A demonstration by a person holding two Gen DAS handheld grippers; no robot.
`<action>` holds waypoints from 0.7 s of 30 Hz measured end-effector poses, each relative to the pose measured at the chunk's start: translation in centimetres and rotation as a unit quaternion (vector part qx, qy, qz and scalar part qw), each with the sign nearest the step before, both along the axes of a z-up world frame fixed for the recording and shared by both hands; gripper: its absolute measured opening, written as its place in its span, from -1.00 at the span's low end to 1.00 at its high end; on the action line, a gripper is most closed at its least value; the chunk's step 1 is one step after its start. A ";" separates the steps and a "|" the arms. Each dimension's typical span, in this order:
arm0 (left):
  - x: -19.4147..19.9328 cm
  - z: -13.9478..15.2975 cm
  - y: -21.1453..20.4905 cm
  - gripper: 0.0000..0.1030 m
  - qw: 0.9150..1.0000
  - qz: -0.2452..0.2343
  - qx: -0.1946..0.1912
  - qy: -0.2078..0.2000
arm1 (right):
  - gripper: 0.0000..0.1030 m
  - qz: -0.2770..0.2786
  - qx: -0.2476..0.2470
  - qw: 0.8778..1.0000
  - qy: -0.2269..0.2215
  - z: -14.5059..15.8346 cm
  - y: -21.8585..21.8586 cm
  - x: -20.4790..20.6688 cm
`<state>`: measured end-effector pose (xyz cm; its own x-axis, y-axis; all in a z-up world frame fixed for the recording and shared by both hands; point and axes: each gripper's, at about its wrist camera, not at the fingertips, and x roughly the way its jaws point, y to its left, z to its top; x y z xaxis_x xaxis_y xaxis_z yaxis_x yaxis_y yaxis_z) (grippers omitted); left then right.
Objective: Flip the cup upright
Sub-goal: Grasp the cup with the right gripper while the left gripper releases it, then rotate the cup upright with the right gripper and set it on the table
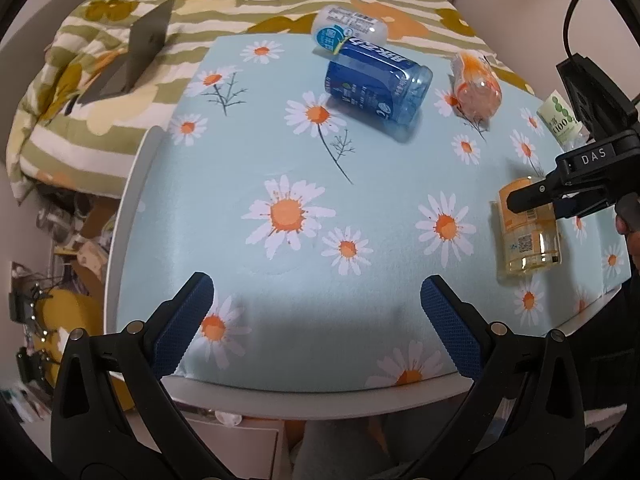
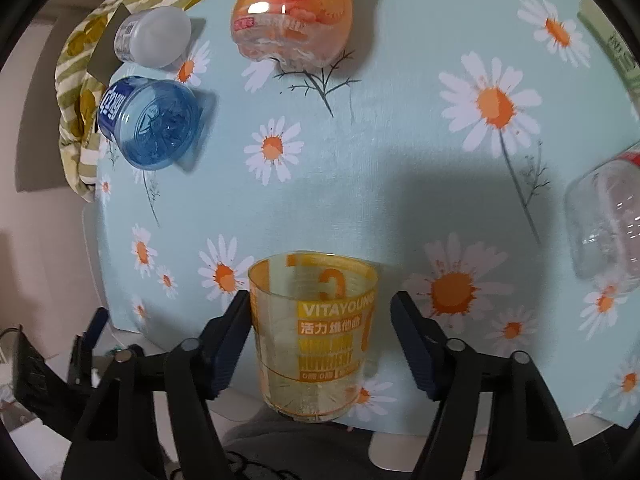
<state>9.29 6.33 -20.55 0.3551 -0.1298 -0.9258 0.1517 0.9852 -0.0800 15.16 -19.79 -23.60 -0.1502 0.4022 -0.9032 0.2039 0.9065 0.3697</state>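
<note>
A clear yellow cup with orange print [image 2: 316, 340] lies on its side on the daisy tablecloth [image 2: 380, 180], mouth pointing away from the right wrist camera. My right gripper [image 2: 320, 340] is open, one finger on each side of the cup; the left finger [image 2: 232, 344] touches or nearly touches its wall, the right finger [image 2: 412, 344] stands apart. The cup also shows in the left wrist view [image 1: 528, 228], with the right gripper's finger [image 1: 532, 196] over it. My left gripper [image 1: 316, 328] is open and empty above the table's near edge.
A blue cup [image 1: 376, 88], a white one [image 1: 348, 28] and an orange one [image 1: 476, 80] lie on their sides at the far side. A clear cup [image 2: 608, 220] lies at the right. A green-labelled item [image 1: 560, 120] is beyond. A flowered quilt [image 1: 100, 80] is behind.
</note>
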 end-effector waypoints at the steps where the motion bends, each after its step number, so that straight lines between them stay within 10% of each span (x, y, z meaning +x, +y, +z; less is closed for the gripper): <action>1: 0.1 0.0 -0.1 1.00 1.000 -0.001 -0.002 0.000 | 0.08 -0.003 0.007 1.000 0.002 -0.1 -0.1 0.0; 11: 0.3 1.2 0.1 1.00 1.000 0.000 0.000 -0.014 | 0.03 -0.009 0.021 0.999 -0.038 1.9 0.3 0.1; 16: 0.3 2.3 0.5 1.00 1.000 0.007 0.003 -0.030 | 0.03 -0.030 0.003 0.986 -0.162 6.7 0.2 -1.2; 21: 0.2 2.5 0.7 1.00 0.999 0.007 0.017 -0.039 | 0.03 -0.080 -0.062 0.947 -0.306 8.1 0.9 -5.2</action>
<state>9.52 7.01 -18.01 0.4273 -0.0930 -0.8993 0.1417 0.9893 -0.0349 9.98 -18.89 -15.49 0.4704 0.2606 -0.8431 0.1243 0.9263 0.3557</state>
